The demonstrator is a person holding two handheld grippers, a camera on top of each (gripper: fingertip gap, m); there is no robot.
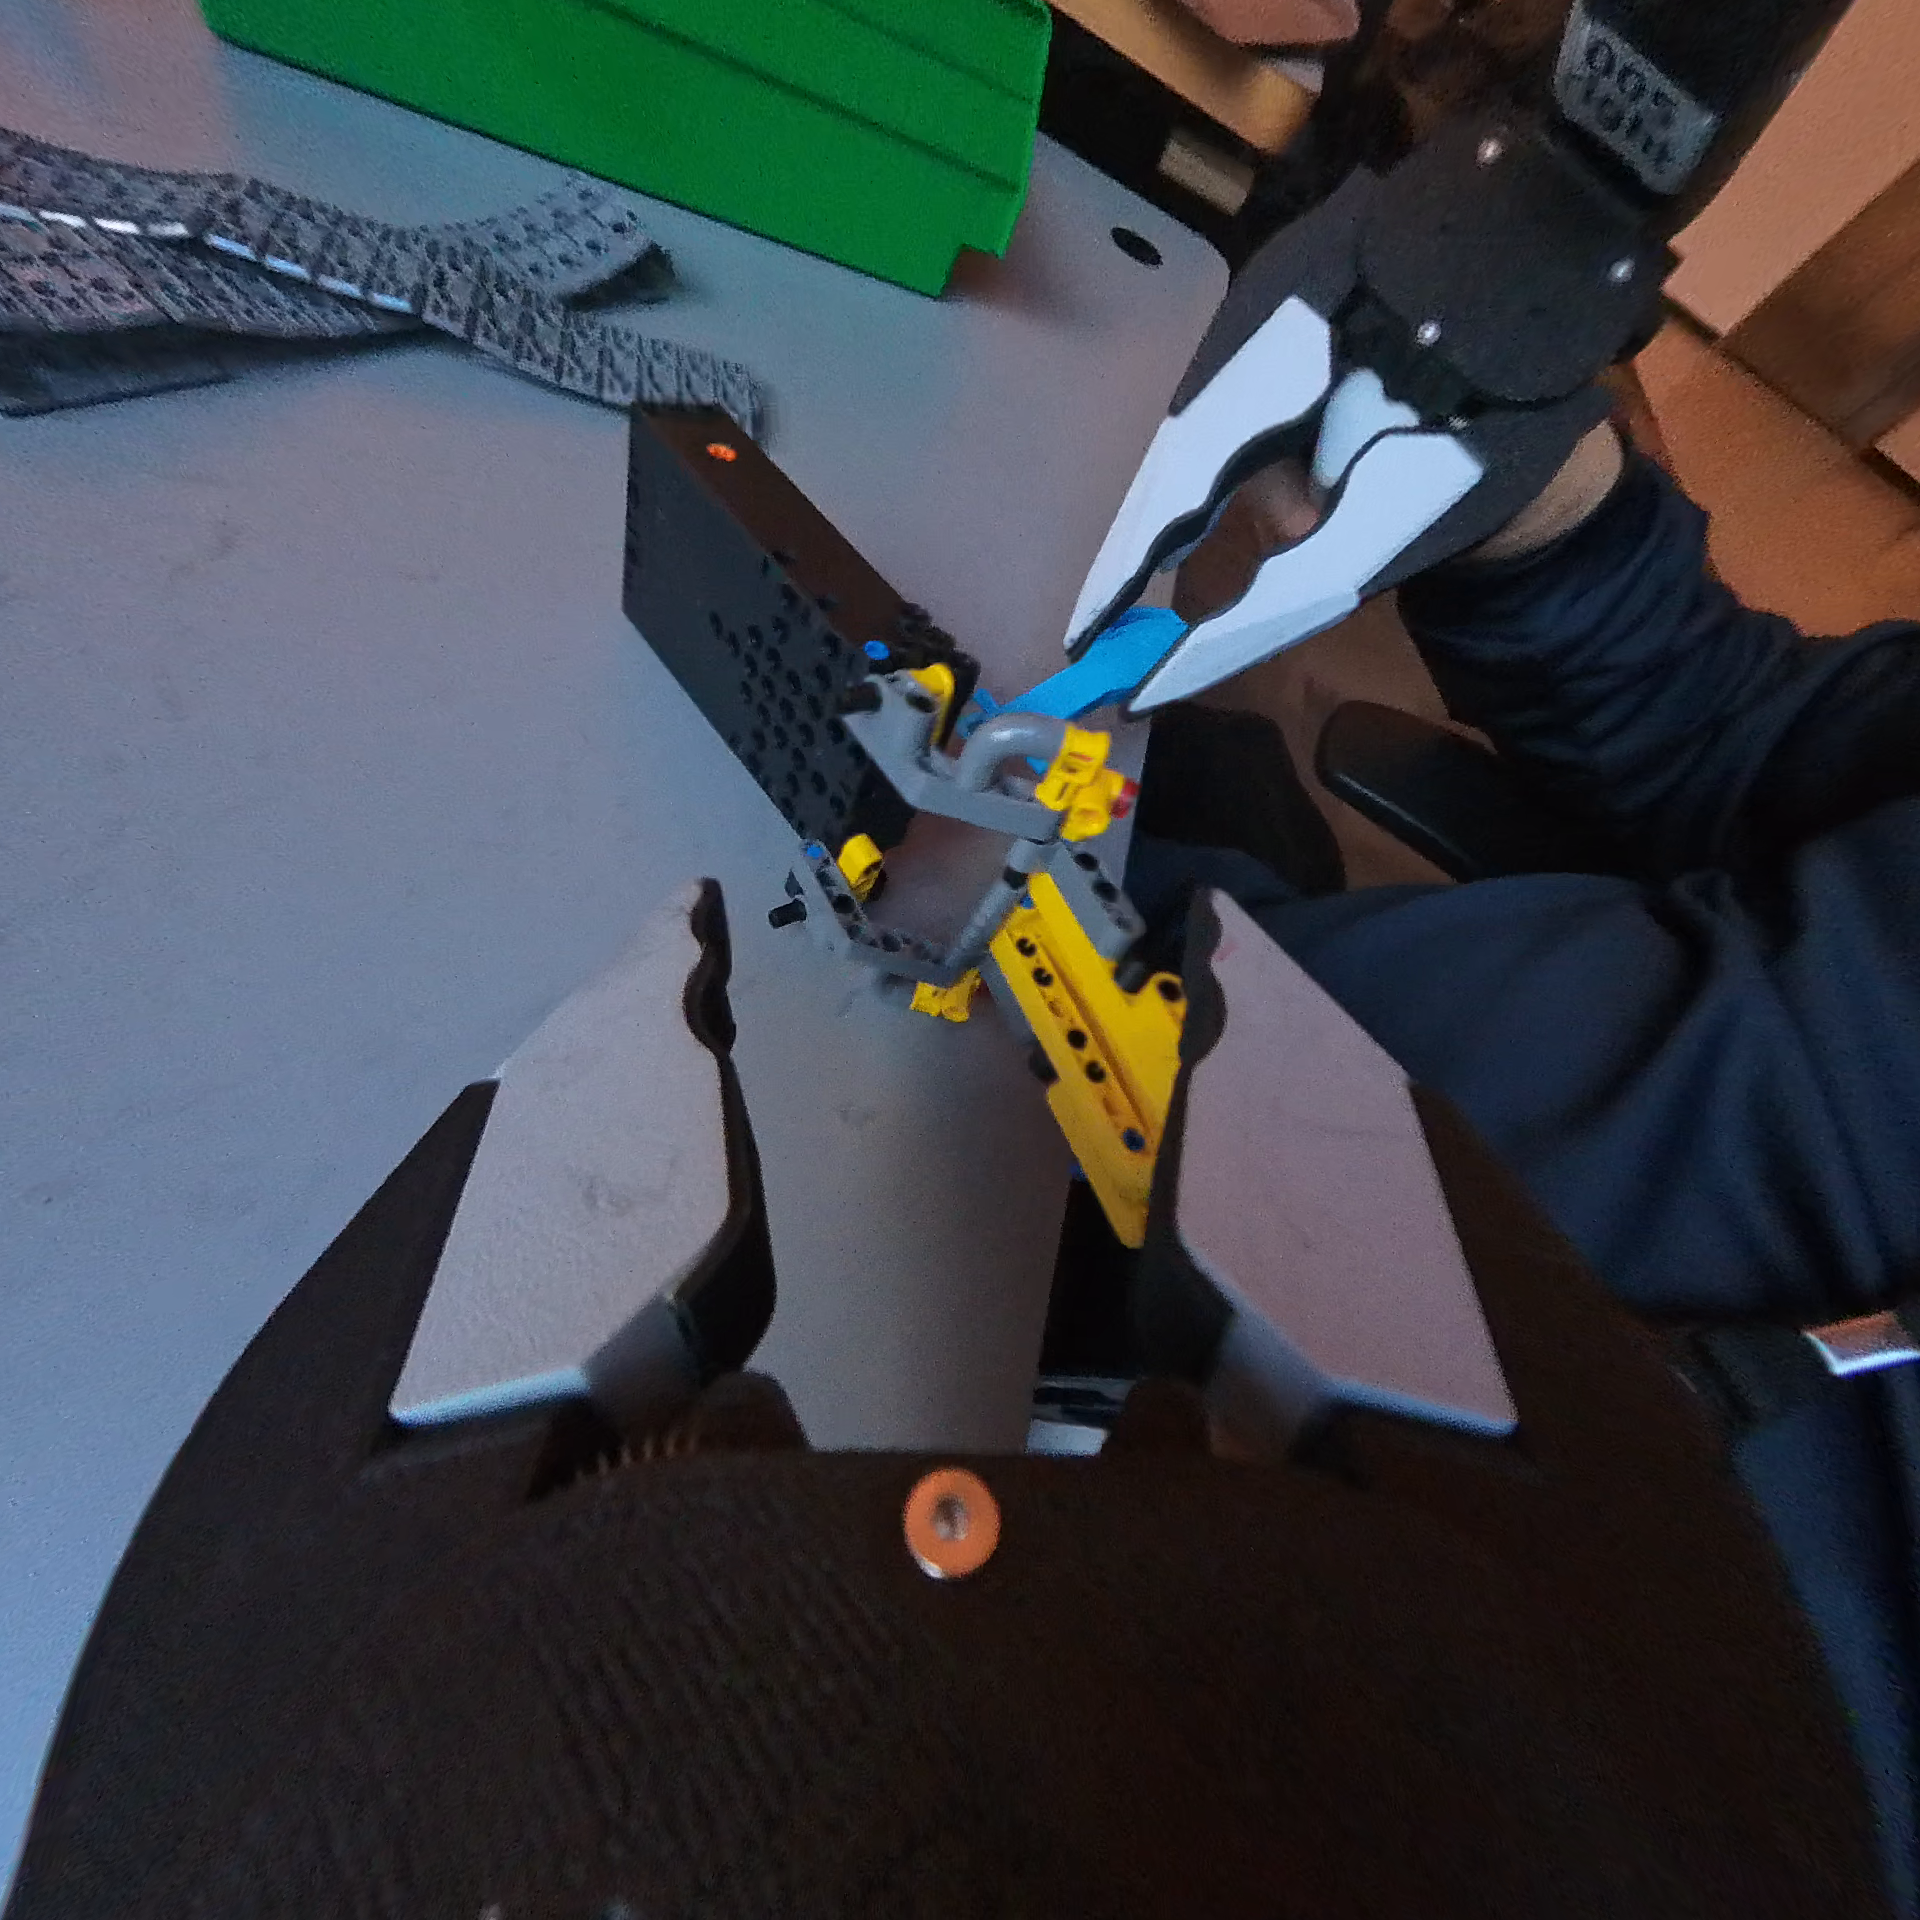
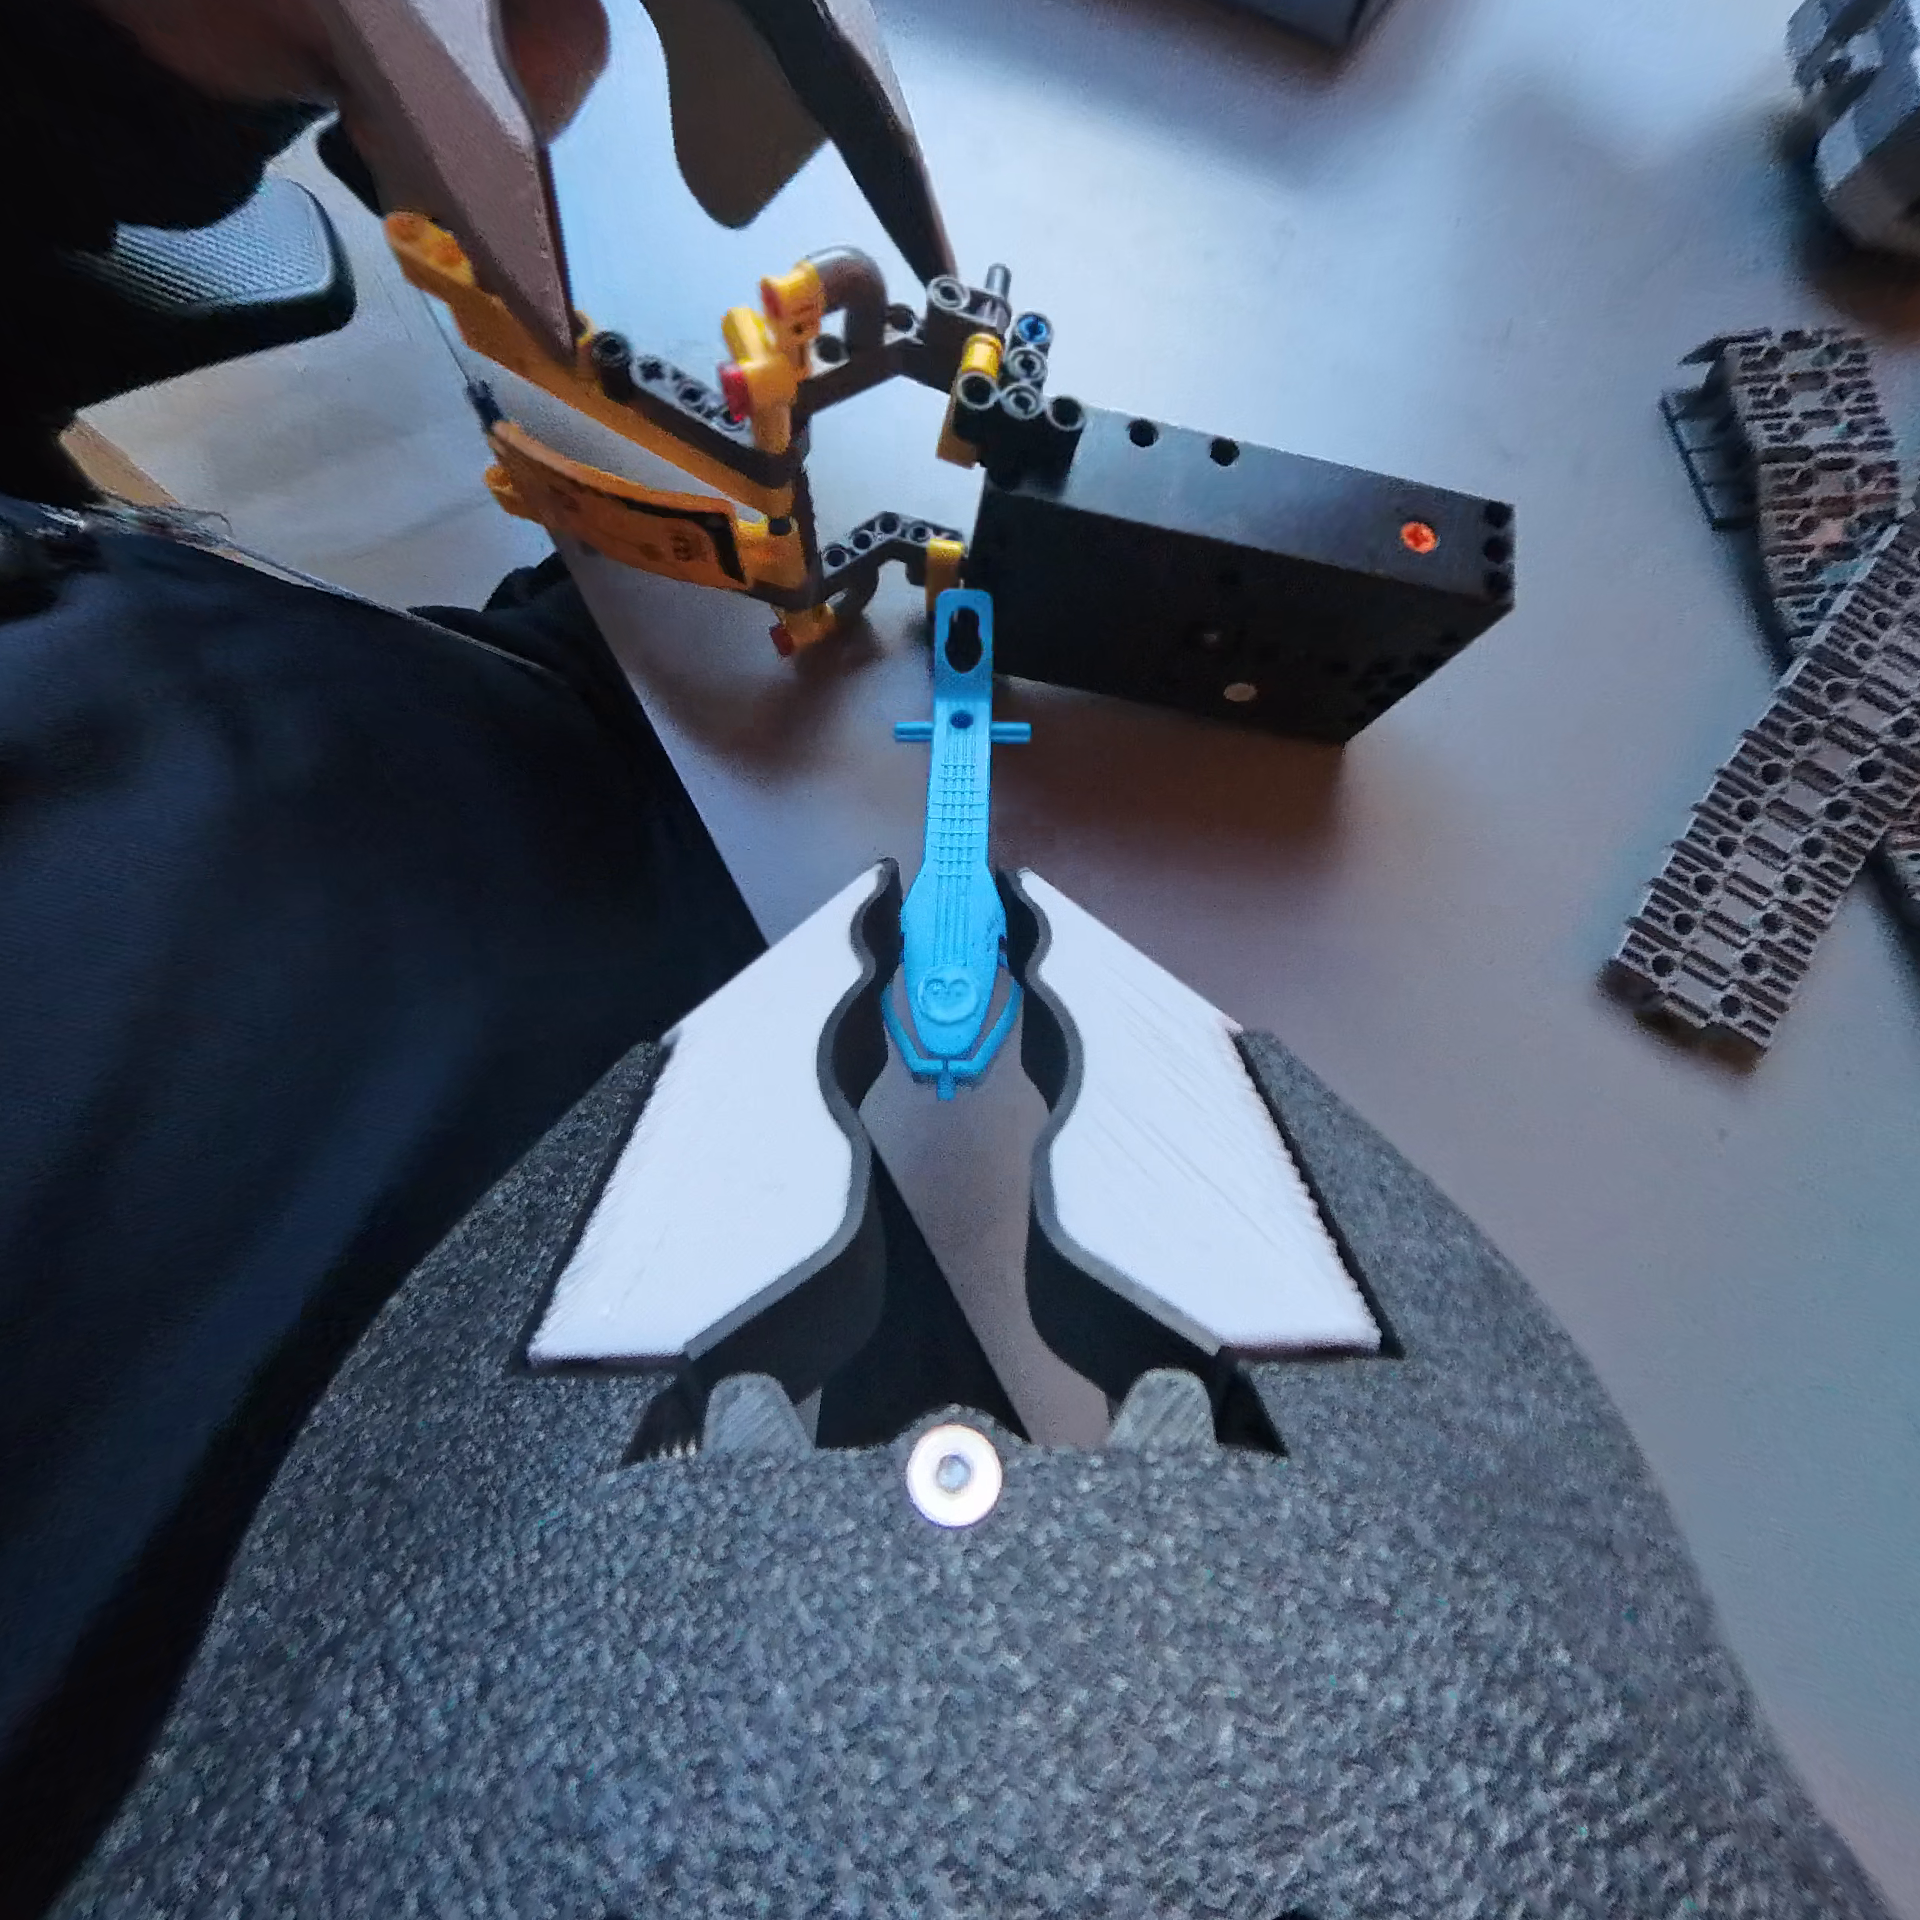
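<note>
A toy brick model lies on the grey table (image 1: 312, 831): a black studded box (image 1: 748, 623) (image 2: 1226, 582) joined to an arm of grey beams (image 1: 997, 810) and yellow panels (image 1: 1101, 1049) (image 2: 603, 499). My left gripper (image 1: 951, 909) is open and straddles the arm, its right finger against the yellow panel. It shows in the right wrist view (image 2: 756, 312) at the top left. My right gripper (image 2: 953, 871) (image 1: 1107, 675) is shut on a slim blue plastic tool (image 2: 951, 810) (image 1: 1101, 665). The tool's tip sits at the joint between arm and box.
A green bin (image 1: 727, 114) stands at the back of the table. Grey track strips (image 1: 312, 270) (image 2: 1787, 790) lie beyond the box. The table edge runs beside the model, with a person's dark clothing (image 1: 1558, 1039) and a black chair armrest (image 2: 208, 281) past it. My hands' fingertips stand some 11 centimetres from each other.
</note>
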